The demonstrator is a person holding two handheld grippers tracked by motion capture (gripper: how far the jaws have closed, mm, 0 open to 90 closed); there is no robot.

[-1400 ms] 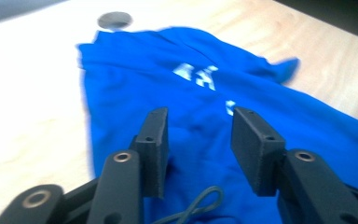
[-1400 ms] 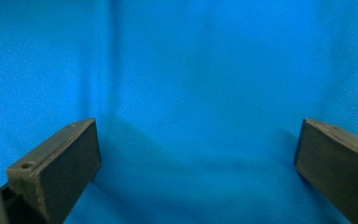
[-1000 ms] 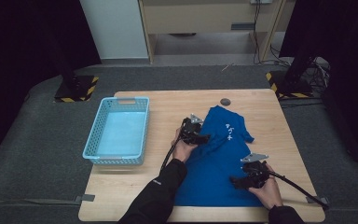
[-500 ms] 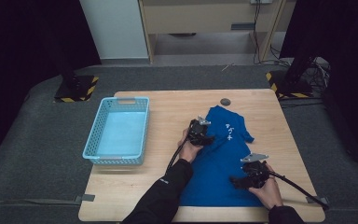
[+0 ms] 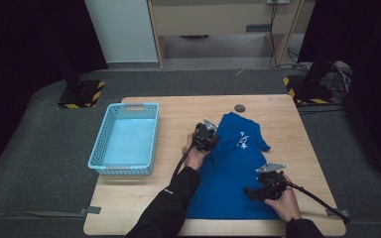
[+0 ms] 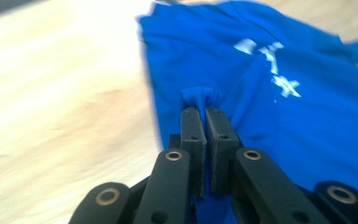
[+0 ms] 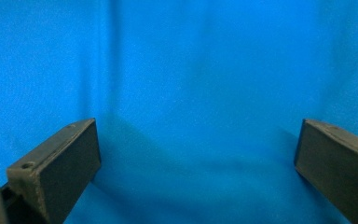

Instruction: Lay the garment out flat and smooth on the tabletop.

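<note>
A blue T-shirt [image 5: 233,168] with white print lies spread on the wooden table [image 5: 178,119]. My left gripper [image 5: 209,140] sits at the shirt's left edge near the sleeve. Its jaws have just been closing and now pinch a small fold of the blue T-shirt [image 6: 307,116] between the fingertips [image 6: 191,123] of the left gripper [image 6: 204,114]. My right gripper [image 5: 250,192] rests on the shirt's lower right part. In the right gripper view the right gripper [image 7: 196,144] stands wide open, its fingers [image 7: 58,161] just above flat blue T-shirt [image 7: 191,70] cloth.
A light blue plastic basket [image 5: 125,141] with nothing in it stands at the table's left. A small dark round disc [image 5: 239,107] lies near the far edge. Bare wood runs between basket and shirt. Dark floor and stands surround the table.
My left gripper has slid right onto the shirt's left edge and closed on a fold of cloth. The right hand has kept still.
</note>
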